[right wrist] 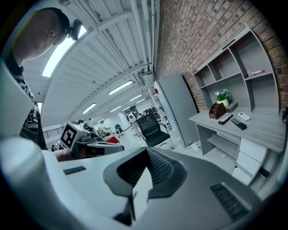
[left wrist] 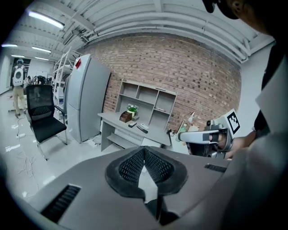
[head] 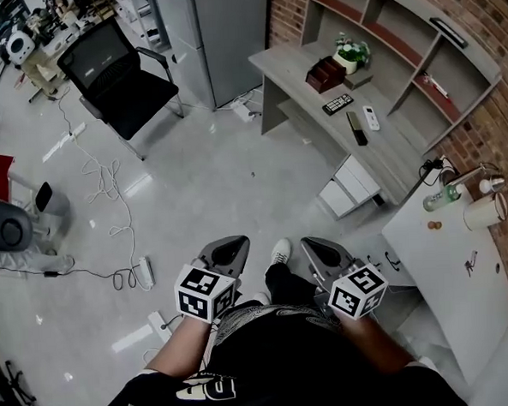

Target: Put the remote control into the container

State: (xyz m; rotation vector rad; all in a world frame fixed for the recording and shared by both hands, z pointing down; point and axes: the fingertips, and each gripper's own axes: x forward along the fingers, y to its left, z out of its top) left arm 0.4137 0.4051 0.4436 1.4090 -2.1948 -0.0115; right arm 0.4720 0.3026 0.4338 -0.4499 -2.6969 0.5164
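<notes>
The person's left gripper [head: 229,247] and right gripper [head: 320,252] are held side by side close in front of the body, above the glossy floor [head: 210,183], with a white shoe [head: 279,252] between them. In the left gripper view its ribbed fingers [left wrist: 132,167] are pressed together at the tips with nothing between them. In the right gripper view the fingers [right wrist: 160,167] likewise meet at the tips and hold nothing.

On the floor to the near left lies a white power strip [head: 145,272] with cables trailing away. To the near right stands a white side table [head: 451,272] carrying a green bottle [head: 441,198] and a white cup [head: 483,212].

Farther off on the right, against the brick wall, is the grey tabletop [head: 401,150], well apart from both grippers. Three remote controls lie on it close together: a slim black remote [head: 357,129] nearest, a white remote [head: 371,118] just right of it, and a black keypad remote [head: 338,103] beyond them. Which of them the task means cannot be told. Just past the keypad remote stands the container, a dark brown wooden box [head: 325,73], with a potted plant [head: 350,54] beside it on the right.

At the far left is a black office chair [head: 117,73], and right of it a tall grey cabinet [head: 218,37].
</notes>
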